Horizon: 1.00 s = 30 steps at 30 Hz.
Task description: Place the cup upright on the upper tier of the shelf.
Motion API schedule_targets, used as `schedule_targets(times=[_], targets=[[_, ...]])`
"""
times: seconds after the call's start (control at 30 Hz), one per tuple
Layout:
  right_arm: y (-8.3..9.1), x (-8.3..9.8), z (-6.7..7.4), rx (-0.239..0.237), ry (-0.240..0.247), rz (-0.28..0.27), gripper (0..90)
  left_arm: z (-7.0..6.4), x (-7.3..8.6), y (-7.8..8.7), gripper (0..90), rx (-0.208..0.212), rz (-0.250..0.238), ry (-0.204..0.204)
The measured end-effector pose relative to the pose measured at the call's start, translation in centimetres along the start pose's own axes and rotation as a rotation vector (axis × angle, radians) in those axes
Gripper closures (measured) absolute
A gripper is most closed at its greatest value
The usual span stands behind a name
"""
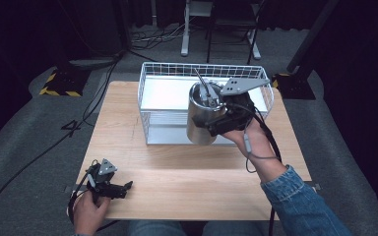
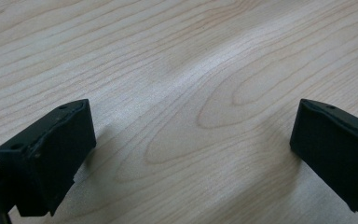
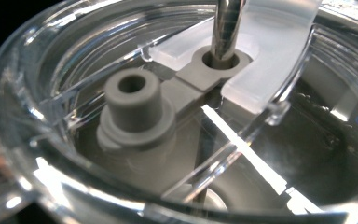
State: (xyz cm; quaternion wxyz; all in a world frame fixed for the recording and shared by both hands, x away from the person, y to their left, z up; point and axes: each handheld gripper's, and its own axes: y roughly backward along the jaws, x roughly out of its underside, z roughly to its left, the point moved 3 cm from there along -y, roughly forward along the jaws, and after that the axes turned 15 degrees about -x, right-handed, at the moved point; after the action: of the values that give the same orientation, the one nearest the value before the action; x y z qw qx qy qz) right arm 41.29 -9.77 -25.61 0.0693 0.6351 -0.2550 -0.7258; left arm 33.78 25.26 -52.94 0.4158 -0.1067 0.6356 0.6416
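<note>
A steel tumbler (image 1: 199, 123) with a clear lid and a metal straw (image 1: 203, 84) hangs at the front wall of a white wire basket (image 1: 163, 65). My right gripper (image 1: 216, 122) is at its upper right side and seems shut on it by the rim. In the right gripper view the clear lid (image 3: 261, 154) is very close, with a grey spout (image 3: 133, 100) and the straw (image 3: 227, 23) through its hole; the jaws are hidden. My left gripper (image 1: 123, 188) lies low at the table's front left. Its fingers (image 2: 51, 154) stand wide apart over bare wood.
The wooden table (image 1: 187, 177) has free room in front of the basket. The basket holds a white shelf (image 1: 165, 93). Beyond the table are cables on grey carpet, stand legs (image 1: 184, 46) and a yellow-black striped base (image 1: 59, 88).
</note>
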Motion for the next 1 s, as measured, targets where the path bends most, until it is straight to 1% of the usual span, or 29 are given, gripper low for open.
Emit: schedule_targets(times=[0.03, 0.07, 0.1, 0.13, 0.17, 0.2, 0.23, 0.3, 0.33, 0.37, 0.4, 0.43, 0.5, 0.57, 0.6, 0.67, 0.7, 0.73, 0.9, 0.97, 1.0], targets=[[0.2, -0.5, -0.5, 0.018, 0.004, 0.001, 3.9, 0.0, 0.0, 0.0, 0.5, 0.0, 0.0, 0.0], [0.2, -0.5, -0.5, 0.018, 0.004, 0.001, 3.9, 0.0, 0.0, 0.0, 0.5, 0.0, 0.0, 0.0], [0.4, -1.0, -1.2, 0.038, 0.0, 0.006, 3.9, 0.0, 0.0, 0.0, 0.5, 0.0, 0.0, 0.0], [0.4, -1.0, -1.2, 0.038, 0.0, 0.006, 3.9, 0.0, 0.0, 0.0, 0.4, 0.0, 0.0, 0.0], [0.6, -1.5, -1.9, 0.053, -0.009, 0.009, 3.9, 0.0, 0.0, 0.0, 0.5, 0.0, 0.0, 0.0], [0.6, -1.5, -1.9, 0.053, -0.009, 0.009, 3.9, 0.0, 0.0, 0.0, 0.5, 0.0, 0.0, 0.0], [0.7, -1.7, -2.2, 0.057, -0.009, 0.008, 3.9, 0.0, 0.0, 0.0, 0.5, 0.0, -0.001, 0.001], [1.1, -2.4, -3.3, 0.074, -0.03, -0.003, 3.9, 0.0, 0.0, 0.0, 0.5, 0.0, -0.001, 0.001], [1.1, -2.4, -3.3, 0.074, -0.03, -0.003, 3.9, 0.0, 0.0, 0.0, 0.5, 0.0, -0.001, 0.001], [1.2, -2.8, -4.0, 0.084, -0.038, -0.009, 3.9, 0.0, 0.0, 0.0, 0.5, -0.001, -0.002, 0.003], [1.2, -2.8, -4.0, 0.084, -0.038, -0.009, 3.9, 0.0, 0.0, 0.0, 0.5, -0.001, -0.002, 0.003], [1.1, -3.2, -4.7, 0.095, -0.036, -0.007, 3.9, 0.0, 0.0, 0.0, 0.5, -0.003, -0.002, 0.001], [1.1, -3.3, -4.9, 0.102, -0.035, -0.004, 3.9, 0.0, 0.0, 0.0, 0.5, 0.0, -0.001, 0.002], [0.9, -3.8, -5.6, 0.111, -0.033, 0.007, 3.9, 0.0, 0.0, 0.0, 0.4, 0.0, 0.0, 0.002], [0.8, -4.0, -6.1, 0.123, -0.03, 0.013, 3.8, 0.0, 0.0, 0.0, 0.5, 0.0, 0.0, 0.002], [0.7, -4.2, -6.6, 0.135, -0.03, 0.019, 3.9, 0.0, 0.0, 0.0, 0.5, 0.0, 0.0, 0.001], [0.5, -4.4, -7.1, 0.142, -0.039, 0.015, 3.9, 0.0, 0.0, 0.0, 0.5, 0.0, 0.0, 0.002], [0.5, -4.4, -7.1, 0.142, -0.039, 0.015, 3.9, 0.0, 0.0, 0.0, 0.5, 0.0, 0.0, 0.002], [0.3, -4.7, -8.8, 0.171, -0.075, -0.007, 3.9, 0.0, 0.0, 0.0, 0.5, 0.0, 0.001, 0.001], [0.1, -4.9, -9.8, 0.185, -0.087, -0.014, 3.9, 0.0, 0.0, 0.0, 0.5, 0.0, 0.0, 0.002], [0.1, -4.9, -9.8, 0.185, -0.087, -0.014, 3.9, 0.0, 0.0, 0.0, 0.4, 0.0, 0.0, 0.002]])
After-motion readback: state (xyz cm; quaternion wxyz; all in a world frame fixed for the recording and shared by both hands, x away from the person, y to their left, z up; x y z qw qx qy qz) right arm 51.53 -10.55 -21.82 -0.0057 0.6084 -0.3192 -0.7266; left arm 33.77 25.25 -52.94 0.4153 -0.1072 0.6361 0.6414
